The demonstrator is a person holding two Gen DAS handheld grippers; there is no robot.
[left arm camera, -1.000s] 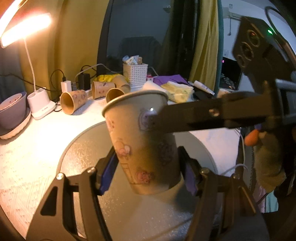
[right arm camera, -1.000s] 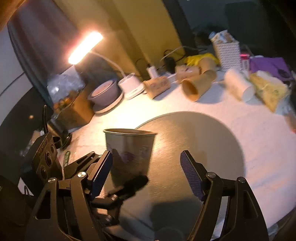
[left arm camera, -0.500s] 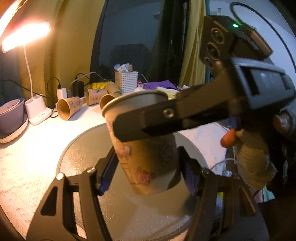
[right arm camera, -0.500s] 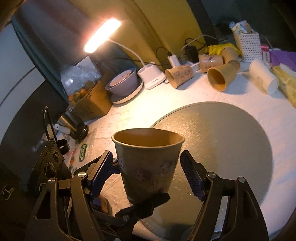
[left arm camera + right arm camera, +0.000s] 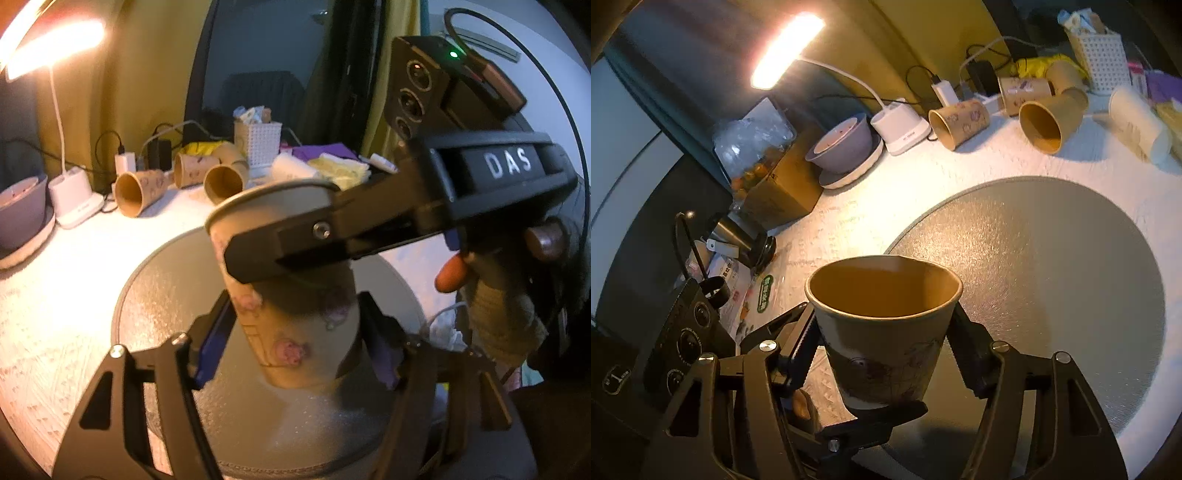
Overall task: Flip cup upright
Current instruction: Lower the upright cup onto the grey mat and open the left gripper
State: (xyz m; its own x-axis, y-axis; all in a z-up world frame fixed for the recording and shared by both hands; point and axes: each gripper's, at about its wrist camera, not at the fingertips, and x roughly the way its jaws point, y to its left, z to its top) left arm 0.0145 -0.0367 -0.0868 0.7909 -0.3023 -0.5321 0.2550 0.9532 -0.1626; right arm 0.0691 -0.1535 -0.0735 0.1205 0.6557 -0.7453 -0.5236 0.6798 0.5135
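Right gripper (image 5: 886,354) closed in | both jaws apparently clamp upright cup (image 5: 882,332)

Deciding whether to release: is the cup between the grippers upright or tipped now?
Upright: the paper cup has its open rim facing up and base down over the round grey mat. Whether the base touches the mat, cannot tell.

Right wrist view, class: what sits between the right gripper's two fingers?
The paper cup, mouth up, fills the gap of the right gripper; the right wrist view shows this best.

Printed paper cup (image 5: 882,332), matt black plastic tongs (image 5: 882,354), grainy grey mat (image 5: 1052,266).
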